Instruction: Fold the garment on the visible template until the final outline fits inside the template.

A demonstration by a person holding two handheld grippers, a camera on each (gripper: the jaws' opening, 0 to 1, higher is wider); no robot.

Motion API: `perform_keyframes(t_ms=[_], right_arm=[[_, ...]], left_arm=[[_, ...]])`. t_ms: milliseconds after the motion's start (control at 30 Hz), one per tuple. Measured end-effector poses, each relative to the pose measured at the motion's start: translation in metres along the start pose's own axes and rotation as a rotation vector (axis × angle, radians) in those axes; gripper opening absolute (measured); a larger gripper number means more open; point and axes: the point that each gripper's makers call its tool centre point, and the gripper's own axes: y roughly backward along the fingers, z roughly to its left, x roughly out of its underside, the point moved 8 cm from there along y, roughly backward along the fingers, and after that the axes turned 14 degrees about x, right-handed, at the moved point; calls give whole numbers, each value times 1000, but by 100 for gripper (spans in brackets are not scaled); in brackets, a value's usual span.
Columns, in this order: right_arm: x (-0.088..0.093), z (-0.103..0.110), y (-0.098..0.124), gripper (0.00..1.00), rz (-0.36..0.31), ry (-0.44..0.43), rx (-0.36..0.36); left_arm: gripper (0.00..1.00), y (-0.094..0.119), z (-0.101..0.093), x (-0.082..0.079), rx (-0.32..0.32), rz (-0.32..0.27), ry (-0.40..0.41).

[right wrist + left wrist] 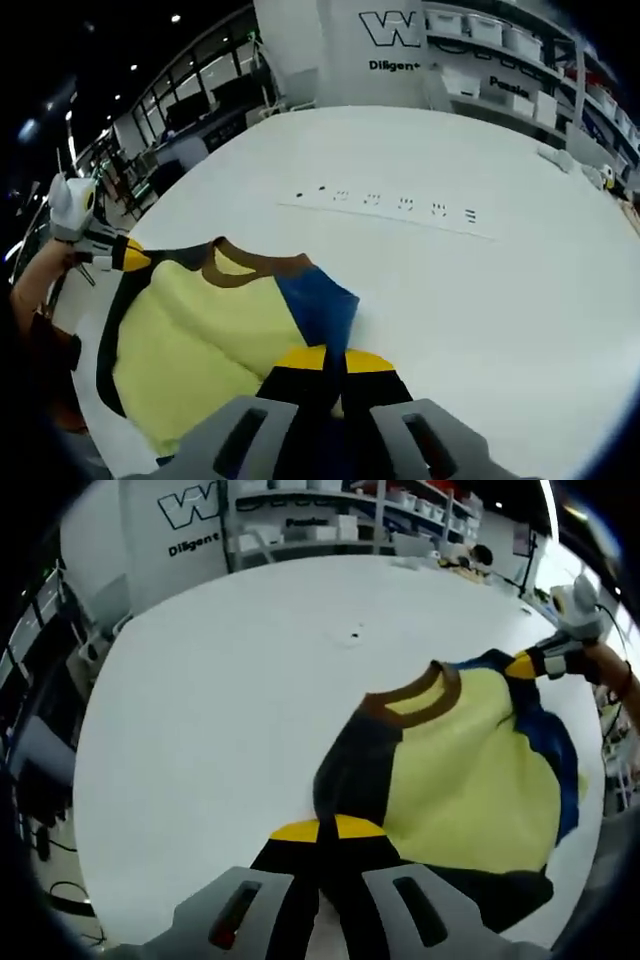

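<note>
At the near edge: left gripper [322,905] clamps a black sleeve with a yellow cuff [326,829], and right gripper [325,425] bites the other black sleeve at its yellow band [330,358].
Grip state: both clenched on cloth, jaws closed around the sleeves.
Just beyond: garment [470,770] lies spread on the white counter [230,700], yellow chest panel up, brown collar [420,702] pointing away, blue panel [318,302] along one side.
Progress: early, I'd say; the sleeves are gathered but the body looks unfolded, so the main folds remain.
Template: a faint line with small marks [400,205] lies further out on the counter, well apart from the garment; whether that is the template, I cannot tell.
Hands: each gripper holds low, at opposite sides of the garment.
Far back: shelves with boxes [340,520].
</note>
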Motion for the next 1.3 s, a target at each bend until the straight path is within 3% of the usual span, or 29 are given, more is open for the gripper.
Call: perform_keyframes(t_ms=[200, 400, 567, 700, 767, 867, 967, 1167, 1300], right_arm=[[-7, -3, -11, 0, -27, -1, 37], [-4, -1, -20, 0, 0, 33, 84], [-1, -4, -25, 0, 9, 57, 117], [-1, -6, -23, 0, -4, 10, 122], [-3, -8, -20, 3, -29, 22, 135], [-7, -10, -13, 8, -45, 16, 155], [-13, -9, -5, 16, -79, -14, 140], [-30, 6, 18, 45, -215, -56, 21], [-30, 13, 31, 70, -209, -27, -12]], left_arm=[[0, -9, 4, -1, -30, 4, 0], [2, -15, 10, 0, -78, 11, -3], [5, -18, 12, -4, -85, -22, 22], [19, -12, 13, -6, -131, -23, -25], [28, -8, 11, -9, -120, -28, -48], [32, 1, 7, -13, -130, -50, -63], [42, 7, 4, -19, -111, -107, -25], [60, 19, -17, -22, -27, -147, 6], [67, 25, -30, -24, -7, -161, 4]])
